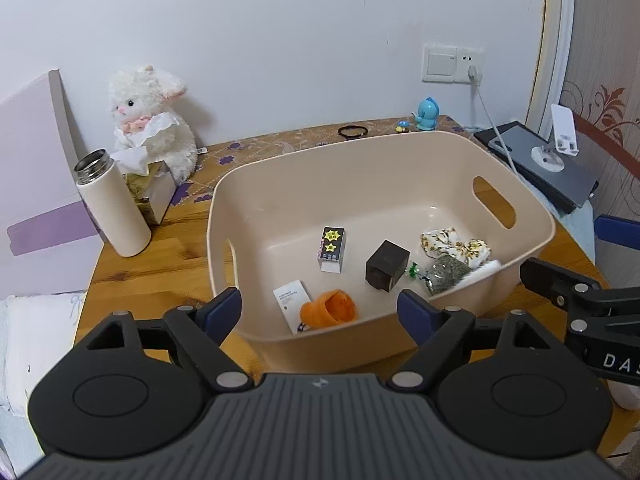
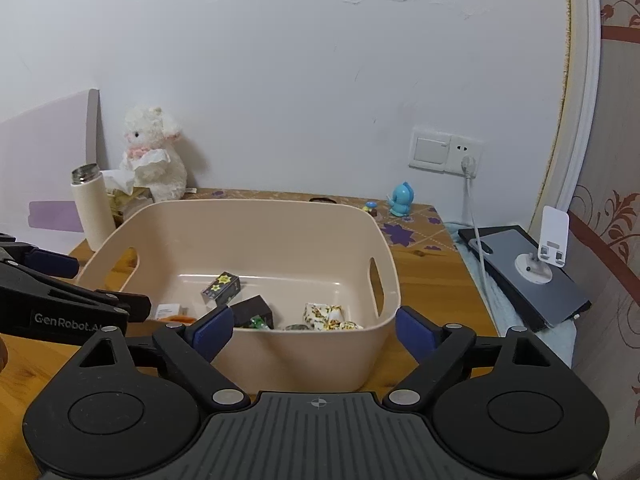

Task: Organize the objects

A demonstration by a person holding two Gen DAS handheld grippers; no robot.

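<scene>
A beige plastic basket (image 1: 532, 216) (image 2: 384, 256) stands on the wooden table. In it lie a black box with yellow stars (image 1: 332, 249) (image 2: 222, 287), a black cube (image 1: 387, 265) (image 2: 254, 310), a white card (image 1: 290, 305), an orange cup on its side (image 1: 330, 308), a floral cloth (image 1: 456, 247) (image 2: 324, 316) and a grey pouch (image 1: 445, 274). My left gripper (image 1: 320, 310) is open and empty at the basket's near wall. My right gripper (image 2: 314, 330) is open and empty before the near wall. Each gripper shows at the edge of the other's view.
A white thermos (image 1: 114, 204) (image 2: 91, 210), a tissue box (image 1: 154, 196) and a plush rabbit (image 1: 154, 120) (image 2: 156, 152) stand at the back left. A hair tie (image 1: 352, 131), a blue figurine (image 1: 428, 114) (image 2: 401, 199), a tablet (image 1: 548, 168) (image 2: 532, 272) with a phone stand (image 2: 550, 248) lie right.
</scene>
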